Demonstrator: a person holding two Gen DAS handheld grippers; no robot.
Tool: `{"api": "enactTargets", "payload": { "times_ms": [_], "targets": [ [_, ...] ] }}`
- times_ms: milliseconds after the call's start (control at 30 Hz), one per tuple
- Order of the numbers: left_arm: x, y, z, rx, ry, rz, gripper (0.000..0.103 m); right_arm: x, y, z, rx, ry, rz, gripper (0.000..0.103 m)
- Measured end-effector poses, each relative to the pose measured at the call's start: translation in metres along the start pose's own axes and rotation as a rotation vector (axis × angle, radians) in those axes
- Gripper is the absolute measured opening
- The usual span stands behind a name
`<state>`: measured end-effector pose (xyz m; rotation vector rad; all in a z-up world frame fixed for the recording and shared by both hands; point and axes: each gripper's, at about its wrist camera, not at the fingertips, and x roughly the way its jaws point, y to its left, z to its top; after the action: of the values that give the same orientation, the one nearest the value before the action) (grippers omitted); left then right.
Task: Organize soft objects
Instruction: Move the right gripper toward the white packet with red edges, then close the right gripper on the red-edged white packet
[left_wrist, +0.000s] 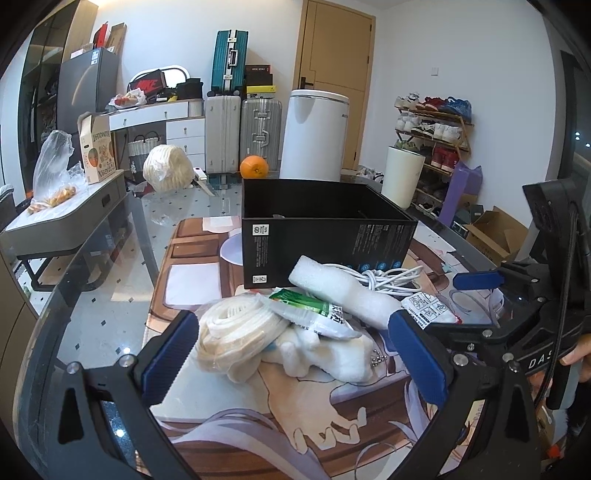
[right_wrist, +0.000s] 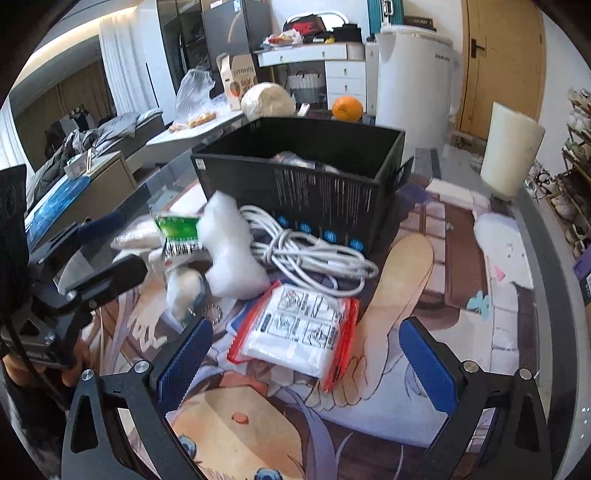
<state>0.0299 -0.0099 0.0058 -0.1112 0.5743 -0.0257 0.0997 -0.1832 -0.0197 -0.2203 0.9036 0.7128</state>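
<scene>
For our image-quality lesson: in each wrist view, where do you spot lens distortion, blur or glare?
Left wrist view: fisheye bends the door frame, dark corners vignette, and ceiling light glints off the glass table. Right wrist view: the foam piece and green packet look smeared, while the red-edged pouch stays sharp.

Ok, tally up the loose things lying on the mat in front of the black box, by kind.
Sealed packets: 2, green and red-edged
Foam piece: 1
Cable: 1
Bagged roll: 1
Plush toy: 1
Total: 6
</scene>
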Motion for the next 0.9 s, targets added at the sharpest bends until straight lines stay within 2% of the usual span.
{"api": "enactTargets", "payload": {
  "times_ms": [400, 733, 900],
  "targets": [
    [0.0, 0.001, -0.001, -0.007, 0.006, -0.012, 0.103, 0.024, 0.007, -0.001, 0.011, 0.062, -0.043, 0.102],
    [0.001, -0.001, -0.002, 0.004, 0.007, 0.002, 0.103, 0.026, 0.008, -0.003, 0.002, 0.056, -0.07, 0.102],
    [0.001, -0.001, -0.002, 0.007, 0.008, 0.003, 0.103, 0.021, 0.011, -0.005, -0.003, 0.035, -0.071, 0.09]
  ]
}}
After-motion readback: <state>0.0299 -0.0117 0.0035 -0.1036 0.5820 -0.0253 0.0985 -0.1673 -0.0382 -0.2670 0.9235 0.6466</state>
